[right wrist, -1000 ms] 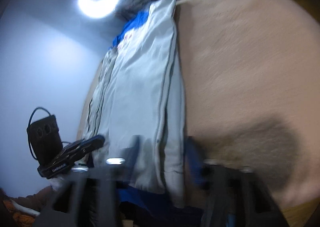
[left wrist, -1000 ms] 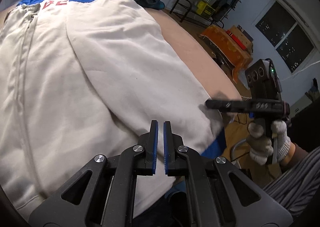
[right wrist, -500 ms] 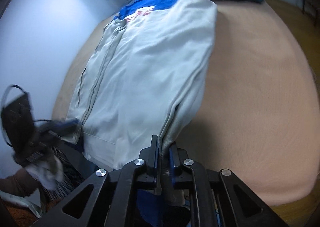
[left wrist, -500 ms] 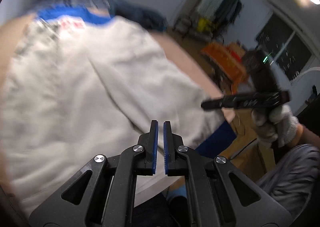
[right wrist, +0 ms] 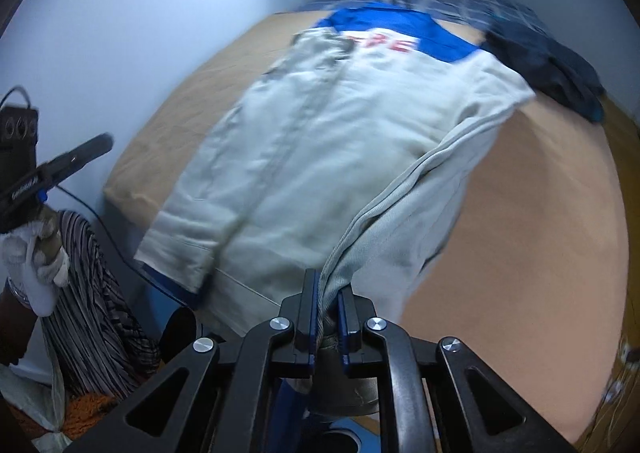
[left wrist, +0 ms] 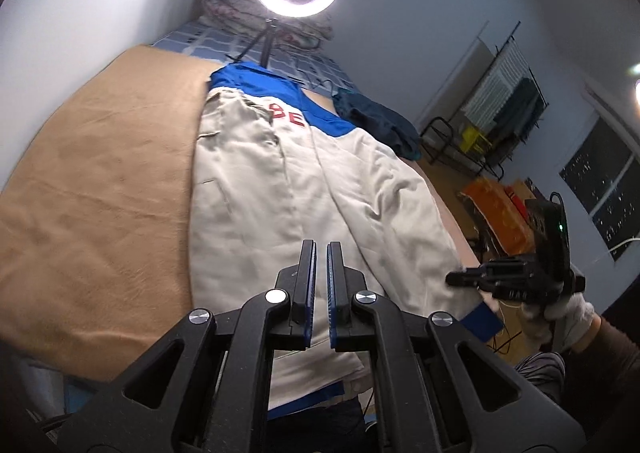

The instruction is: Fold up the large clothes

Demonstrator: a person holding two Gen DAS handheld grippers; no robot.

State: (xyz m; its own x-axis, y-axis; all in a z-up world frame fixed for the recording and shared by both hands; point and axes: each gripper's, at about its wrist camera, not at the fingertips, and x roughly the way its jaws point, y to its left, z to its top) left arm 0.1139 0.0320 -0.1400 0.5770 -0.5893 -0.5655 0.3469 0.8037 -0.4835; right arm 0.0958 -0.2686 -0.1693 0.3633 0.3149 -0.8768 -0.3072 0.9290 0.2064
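The cream-and-blue jacket point(left wrist: 304, 213) lay lengthwise mid-frame on the tan bedspread point(left wrist: 100, 189). The right gripper point(right wrist: 328, 313) clenched its ribbed hem corner; the left gripper point(left wrist: 321, 293) was closed, empty. Soft, floppy cloth, probably best held by corners.

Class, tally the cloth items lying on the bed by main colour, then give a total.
Cream and blue jacket: 1
Dark blue garment: 1
Tan blanket: 1
Patterned bundle by the wall: 1
Total: 4
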